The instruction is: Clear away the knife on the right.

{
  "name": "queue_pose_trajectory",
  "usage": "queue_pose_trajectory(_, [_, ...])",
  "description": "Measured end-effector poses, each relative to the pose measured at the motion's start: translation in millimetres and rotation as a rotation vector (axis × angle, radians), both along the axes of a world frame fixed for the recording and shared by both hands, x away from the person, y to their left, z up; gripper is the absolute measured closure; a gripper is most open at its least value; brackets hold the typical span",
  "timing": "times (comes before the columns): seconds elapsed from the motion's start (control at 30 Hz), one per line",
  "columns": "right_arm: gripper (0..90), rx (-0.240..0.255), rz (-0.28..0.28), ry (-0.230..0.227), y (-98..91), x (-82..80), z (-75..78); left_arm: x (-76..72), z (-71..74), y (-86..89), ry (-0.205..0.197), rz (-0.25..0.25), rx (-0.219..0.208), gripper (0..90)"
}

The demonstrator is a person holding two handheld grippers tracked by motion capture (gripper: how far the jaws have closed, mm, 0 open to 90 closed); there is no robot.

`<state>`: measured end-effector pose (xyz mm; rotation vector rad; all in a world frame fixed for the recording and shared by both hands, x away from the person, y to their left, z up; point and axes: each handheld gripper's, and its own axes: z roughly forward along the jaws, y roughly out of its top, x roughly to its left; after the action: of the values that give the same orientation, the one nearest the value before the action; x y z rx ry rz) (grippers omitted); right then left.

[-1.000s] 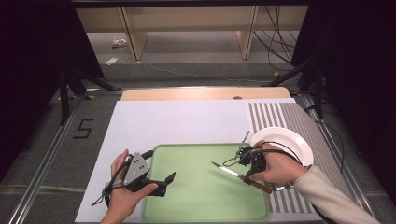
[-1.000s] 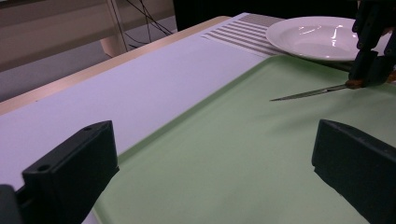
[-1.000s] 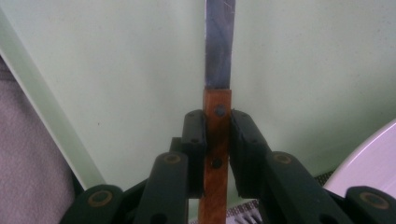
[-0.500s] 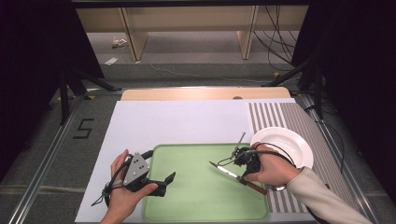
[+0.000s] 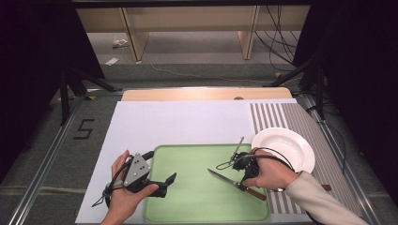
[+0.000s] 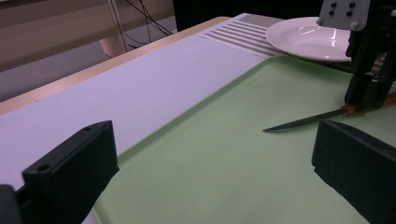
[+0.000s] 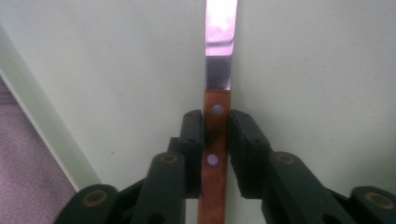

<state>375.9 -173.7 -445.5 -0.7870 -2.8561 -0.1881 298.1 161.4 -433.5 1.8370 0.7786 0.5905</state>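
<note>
A knife [image 5: 224, 178] with a steel blade and a riveted brown wooden handle [image 7: 215, 140] lies slanted across the right part of the green tray [image 5: 187, 152]. My right gripper [image 5: 242, 183] points down onto the handle. Its pads [image 7: 192, 140] press both sides of the handle, and the jaws have just been opening a little with the handle still between them. In the left gripper view, the blade [image 6: 303, 122] rests on the tray below the right gripper [image 6: 369, 93]. My left gripper [image 5: 168, 185] rests at the tray's left edge, open and holding nothing [image 6: 215, 158].
A white plate [image 5: 284, 147] sits on the striped mat [image 5: 277, 117] just right of the tray, close behind my right hand. A white sheet [image 5: 178, 124] covers the table beyond the tray. The table's wooden far edge [image 5: 206, 93] borders the floor.
My right gripper and the knife have shifted slightly toward the near edge of the tray. The left gripper has not moved.
</note>
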Motion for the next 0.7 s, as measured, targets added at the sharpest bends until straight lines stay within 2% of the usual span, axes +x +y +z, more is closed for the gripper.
queue_pose_trajectory(0.03, [69.8,0.018,0.001,0.001,-0.4,-0.3,0.3,0.0,0.0,-0.2,0.000,-0.002,0.000,0.0])
queue_pose_trajectory(0.07, [67.1,0.046,0.037,-0.023,-1.0,-0.5,3.2,-0.1,0.0,-0.3,0.000,-0.002,0.001,0.0])
queue_pose_trajectory(0.1, [67.1,0.046,0.037,-0.023,-1.0,-0.5,3.2,-0.1,0.1,-0.3,0.000,-0.003,0.002,0.0])
queue_pose_trajectory(0.13, [65.1,0.074,0.091,-0.065,-0.8,-0.8,8.3,-0.1,0.1,-0.2,-0.001,-0.003,0.001,0.0])
queue_pose_trajectory(0.17, [65.1,0.074,0.091,-0.065,-0.8,-0.8,8.3,-0.2,0.2,-0.2,-0.001,-0.003,0.001,0.0])
queue_pose_trajectory(0.2, [68.5,0.110,0.130,-0.097,-0.5,-0.6,12.4,-0.1,0.1,0.0,-0.001,-0.002,0.000,0.0])
queue_pose_trajectory(0.23, [68.5,0.110,0.130,-0.097,-0.5,-0.6,12.4,-0.1,0.1,0.0,-0.001,-0.002,0.000,0.0])
queue_pose_trajectory(0.27, [74.2,0.130,0.170,-0.123,0.4,0.6,15.4,-0.2,0.4,0.2,-0.001,-0.003,0.003,0.0])
queue_pose_trajectory(0.33, [79.7,0.129,0.216,-0.133,1.9,1.4,17.1,-0.3,0.4,0.2,-0.002,-0.004,0.001,0.0])
queue_pose_trajectory(0.37, [79.7,0.129,0.216,-0.133,1.9,1.4,17.1,-0.3,0.6,0.3,-0.001,-0.006,-0.001,0.0])
queue_pose_trajectory(0.4, [85.7,0.120,0.263,-0.134,4.0,1.9,17.0,-0.3,0.7,0.5,-0.001,-0.006,-0.002,0.0])
queue_pose_trajectory(0.43, [85.7,0.120,0.263,-0.134,4.0,1.9,17.0,-0.3,0.6,0.5,-0.001,-0.006,-0.001,0.0])
queue_pose_trajectory(0.47, [89.8,0.108,0.298,-0.134,6.3,2.0,16.2,-0.1,0.5,0.5,0.001,-0.006,-0.002,0.0])
queue_pose_trajectory(0.6, [90.0,0.091,0.342,-0.137,11.0,1.4,14.3,-0.2,0.3,0.1,0.003,-0.008,-0.002,0.0])
queue_pose_trajectory(0.7, [90.0,0.098,0.361,-0.148,12.4,2.0,12.9,-0.1,0.0,0.2,0.003,-0.007,-0.002,0.0])
